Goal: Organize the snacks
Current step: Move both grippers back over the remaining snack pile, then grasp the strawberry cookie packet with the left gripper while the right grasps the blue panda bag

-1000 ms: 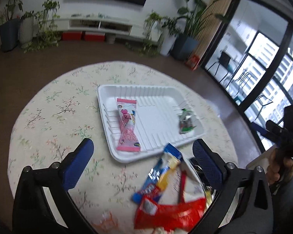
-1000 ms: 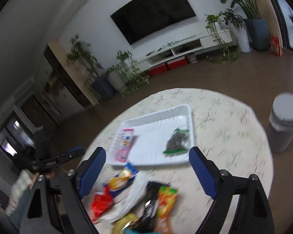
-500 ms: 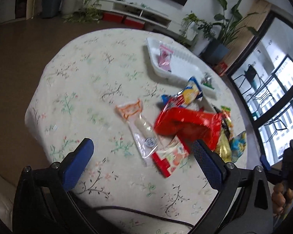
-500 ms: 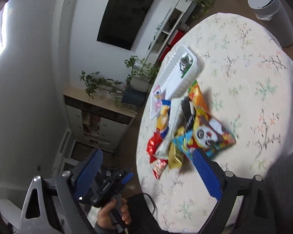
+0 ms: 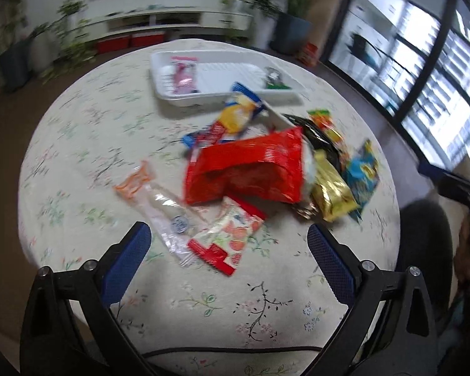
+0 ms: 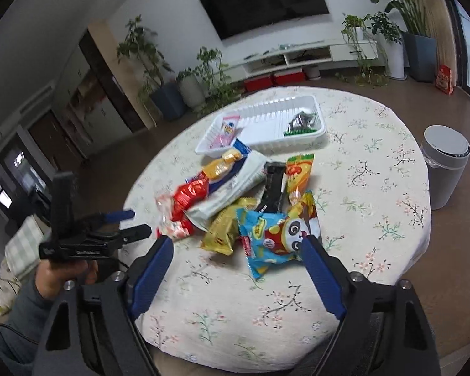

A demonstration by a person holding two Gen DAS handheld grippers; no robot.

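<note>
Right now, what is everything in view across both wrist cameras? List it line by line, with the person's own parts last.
tray: one, white, far side of table
pink packet: one, in tray
dark packet: one, green-edged, in tray
loose snacks: roughly ten, mixed colours, piled mid-table
panda bag: one, blue, nearest edge of pile
table: one, round, floral cloth
bin: one, grey, on floor beside table
left gripper: open, empty
right gripper: jaws closing, nothing between them

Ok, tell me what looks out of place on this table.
Most snacks lie in a loose, overlapping heap on the tablecloth instead of in the white tray, which holds only a pink packet and a dark green packet. The big red bag is crumpled, resting on other packets. Nothing looks spilled.
</note>
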